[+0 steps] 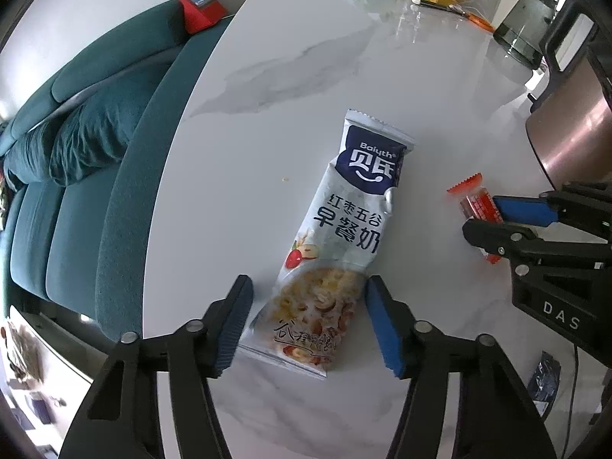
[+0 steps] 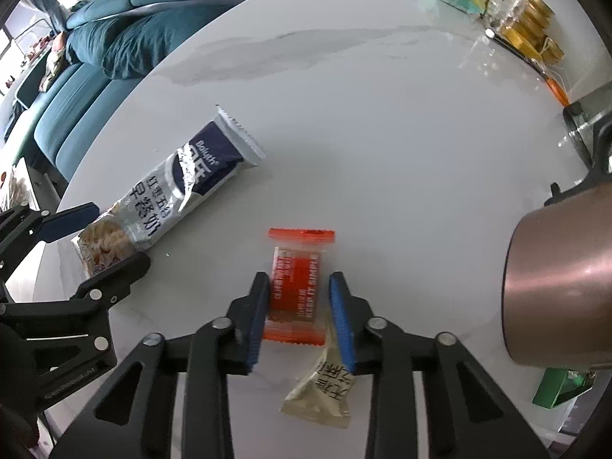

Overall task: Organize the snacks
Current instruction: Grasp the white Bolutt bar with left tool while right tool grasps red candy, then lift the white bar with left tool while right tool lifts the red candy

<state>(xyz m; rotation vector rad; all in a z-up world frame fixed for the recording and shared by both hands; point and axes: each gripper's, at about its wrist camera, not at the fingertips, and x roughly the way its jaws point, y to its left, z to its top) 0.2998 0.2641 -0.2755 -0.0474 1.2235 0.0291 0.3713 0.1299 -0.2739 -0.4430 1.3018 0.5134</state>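
Note:
A long white and navy cereal milk packet [image 1: 336, 241] lies flat on the white marble table [image 1: 290, 76]. My left gripper [image 1: 308, 323] is open, one finger on each side of the packet's near end. It also shows in the right wrist view [image 2: 168, 187]. A small red snack packet [image 2: 298, 287] lies on the table between the fingers of my right gripper [image 2: 298, 321], which is open with the pads close to its sides. The red packet also shows in the left wrist view [image 1: 478, 206]. A beige snack packet [image 2: 325, 390] lies under the right finger.
A teal sofa [image 1: 76, 153] runs along the table's left edge. A copper-coloured cylinder [image 2: 558, 279] stands at the right. A dark glass jar [image 1: 528, 23], gold-wrapped items [image 2: 535, 30] and clear glasses stand at the far end. A green box [image 2: 558, 386] is at the right.

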